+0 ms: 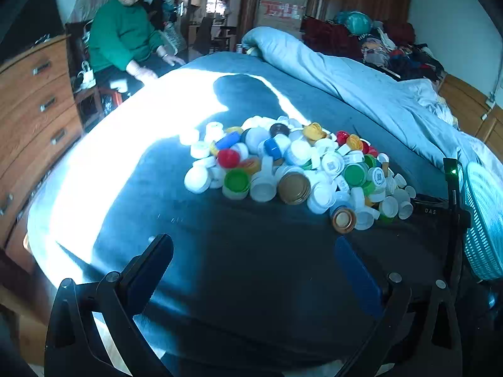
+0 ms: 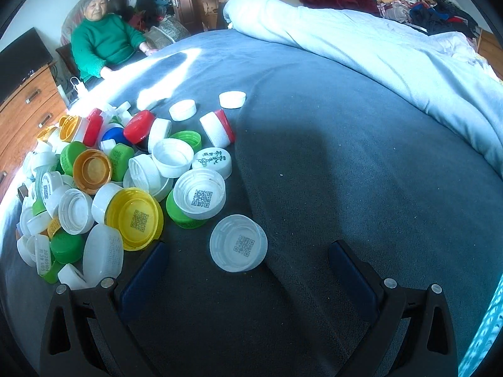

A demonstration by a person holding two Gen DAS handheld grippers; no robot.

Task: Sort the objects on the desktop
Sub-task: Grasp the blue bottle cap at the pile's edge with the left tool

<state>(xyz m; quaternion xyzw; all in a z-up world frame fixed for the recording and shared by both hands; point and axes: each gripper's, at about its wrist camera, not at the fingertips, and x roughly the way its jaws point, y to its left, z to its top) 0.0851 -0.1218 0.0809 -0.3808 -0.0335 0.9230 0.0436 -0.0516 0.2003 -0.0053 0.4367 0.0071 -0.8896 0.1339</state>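
A heap of bottle caps [image 1: 292, 163] in white, green, red, yellow, blue and gold lies on a dark blue bed cover [image 1: 220, 251]. In the left wrist view my left gripper [image 1: 254, 251] stands open short of the heap, nothing between its fingers. In the right wrist view the same heap [image 2: 119, 182] fills the left side. My right gripper [image 2: 248, 251] is open, and a white cap with a QR code inside [image 2: 238, 242] lies upturned on the cover between its fingertips, touching neither. A yellow cap [image 2: 135, 218] lies beside the left finger [image 2: 147, 270].
A teal plastic basket [image 1: 484, 220] stands at the right edge of the bed. A rolled pale blue duvet [image 2: 377, 56] runs along the far side. A person in a green sweater [image 1: 122, 34] sits at the far left by a wooden dresser [image 1: 34, 110].
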